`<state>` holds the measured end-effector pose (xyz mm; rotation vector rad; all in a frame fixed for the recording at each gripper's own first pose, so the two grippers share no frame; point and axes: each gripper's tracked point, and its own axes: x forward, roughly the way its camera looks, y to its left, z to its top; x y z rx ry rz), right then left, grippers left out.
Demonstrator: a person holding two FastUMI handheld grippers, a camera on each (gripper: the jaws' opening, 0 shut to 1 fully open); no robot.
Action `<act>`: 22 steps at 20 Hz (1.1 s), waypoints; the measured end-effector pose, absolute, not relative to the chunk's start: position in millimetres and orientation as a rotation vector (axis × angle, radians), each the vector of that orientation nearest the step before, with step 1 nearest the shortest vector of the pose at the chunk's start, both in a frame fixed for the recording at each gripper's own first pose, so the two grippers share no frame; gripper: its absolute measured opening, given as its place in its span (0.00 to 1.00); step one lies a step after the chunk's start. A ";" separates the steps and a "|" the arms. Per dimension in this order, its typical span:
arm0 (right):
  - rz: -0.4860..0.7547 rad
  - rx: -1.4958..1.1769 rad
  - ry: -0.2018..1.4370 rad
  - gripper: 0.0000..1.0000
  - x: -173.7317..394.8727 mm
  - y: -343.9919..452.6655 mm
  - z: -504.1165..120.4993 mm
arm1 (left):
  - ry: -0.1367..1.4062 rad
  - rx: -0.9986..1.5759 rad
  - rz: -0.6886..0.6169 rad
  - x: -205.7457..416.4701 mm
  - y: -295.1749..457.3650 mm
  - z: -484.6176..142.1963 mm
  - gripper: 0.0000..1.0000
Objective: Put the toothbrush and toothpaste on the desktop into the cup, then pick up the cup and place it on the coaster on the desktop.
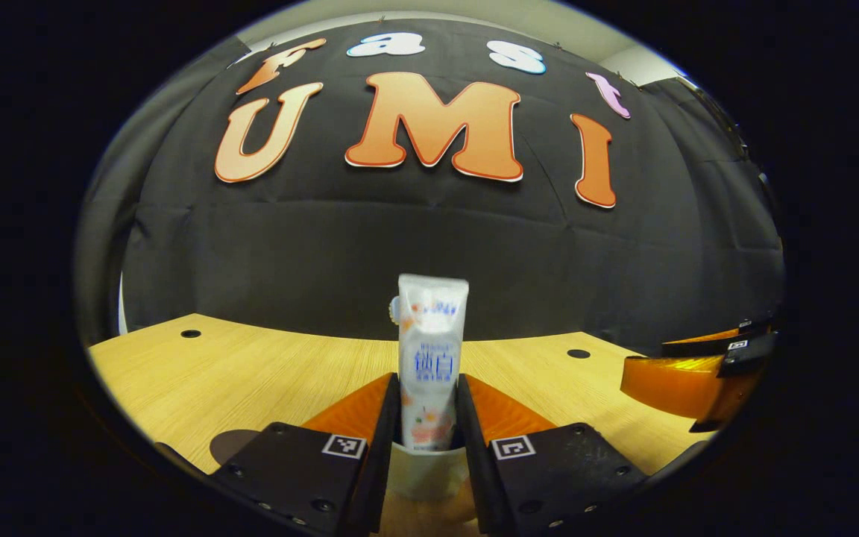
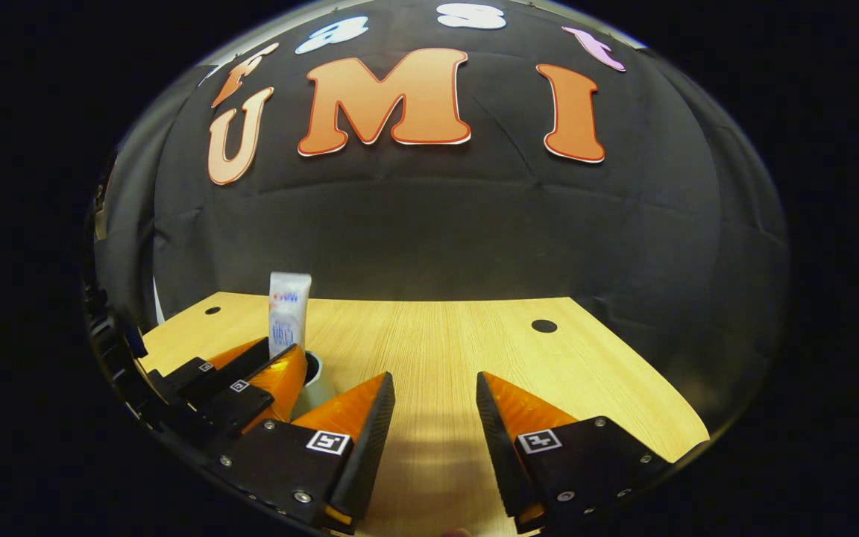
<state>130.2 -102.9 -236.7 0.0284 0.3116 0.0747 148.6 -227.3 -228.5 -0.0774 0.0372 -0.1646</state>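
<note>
Toothpaste upright in the cup, left gripper clamped on it.

Left gripper view: left gripper point(image 1: 429, 418) squeezes the toothpaste point(image 1: 431, 350) at bottom centre, blue label writing unreadable, base in the cup point(image 1: 426, 470). Right gripper view: right gripper point(image 2: 433, 418) fingers apart over bare desktop point(image 2: 474, 335); cup at lower left.

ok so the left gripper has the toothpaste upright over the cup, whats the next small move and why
Probably lower a little, then open. The left gripper is clamped on the toothpaste, which stands upright with its lower end just inside the cup. Letting go there should leave it in the cup. The right gripper is open and empty.
</note>
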 end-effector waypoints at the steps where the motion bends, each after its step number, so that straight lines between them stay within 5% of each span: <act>1: 0.076 0.029 0.311 0.68 130.6 -100.1 -234.7 | 0.034 -0.077 -0.168 147.1 -226.7 -227.2 0.48; 2: 0.078 0.029 0.311 0.68 130.2 -96.9 -233.4 | 0.037 -0.080 -0.173 144.4 -225.9 -225.3 0.44; 3: 0.082 0.029 0.312 0.69 128.8 -94.1 -231.8 | 0.049 -0.085 -0.185 141.1 -227.2 -226.3 0.62; 6: 0.097 0.030 0.314 0.65 125.9 -82.1 -225.6 | 0.092 -0.091 -0.214 123.3 -226.3 -225.4 0.86; 7: 0.103 0.027 0.312 0.70 124.9 -78.0 -221.2 | 0.087 -0.085 -0.214 117.6 -222.8 -218.9 0.95; 17: 0.140 -0.014 0.405 0.72 105.6 -44.6 -186.7 | 0.230 -0.086 -0.166 35.5 -139.7 -194.2 0.95; 22: 0.181 -0.069 0.525 0.82 93.1 -16.0 -192.0 | 0.284 -0.072 -0.122 4.9 -75.6 -169.0 0.95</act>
